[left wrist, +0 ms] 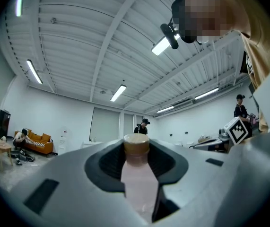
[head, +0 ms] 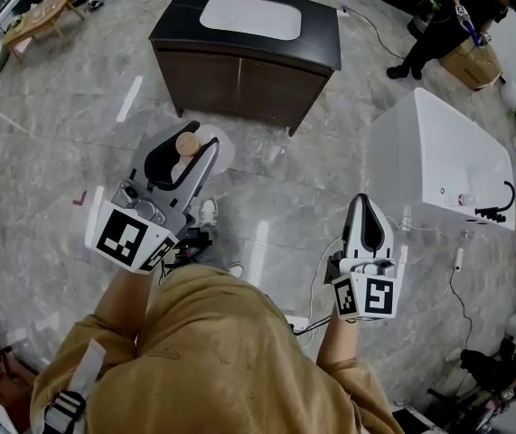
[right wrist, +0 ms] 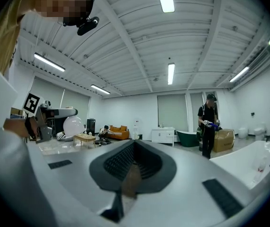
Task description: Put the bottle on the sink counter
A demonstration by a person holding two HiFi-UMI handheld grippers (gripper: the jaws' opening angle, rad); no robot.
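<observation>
A pale pink bottle (head: 186, 146) with a tan cap stands upright between the jaws of my left gripper (head: 192, 139), which is shut on it. In the left gripper view the bottle (left wrist: 137, 178) fills the gap between the dark pads, and its cap rises above them. The dark sink counter (head: 316, 39) with its white basin (head: 250, 16) stands farther ahead across the marble floor. My right gripper (head: 364, 208) hangs at the right with its jaws together and nothing in them. In its own view the right gripper (right wrist: 131, 171) shows only a thin slit.
A white bathtub (head: 438, 152) stands to the right of the path. A person in black (head: 456, 12) bends over a cardboard box (head: 474, 61) at the far right. A low wooden table (head: 36, 16) is at the far left. A cable (head: 316, 269) trails over the floor.
</observation>
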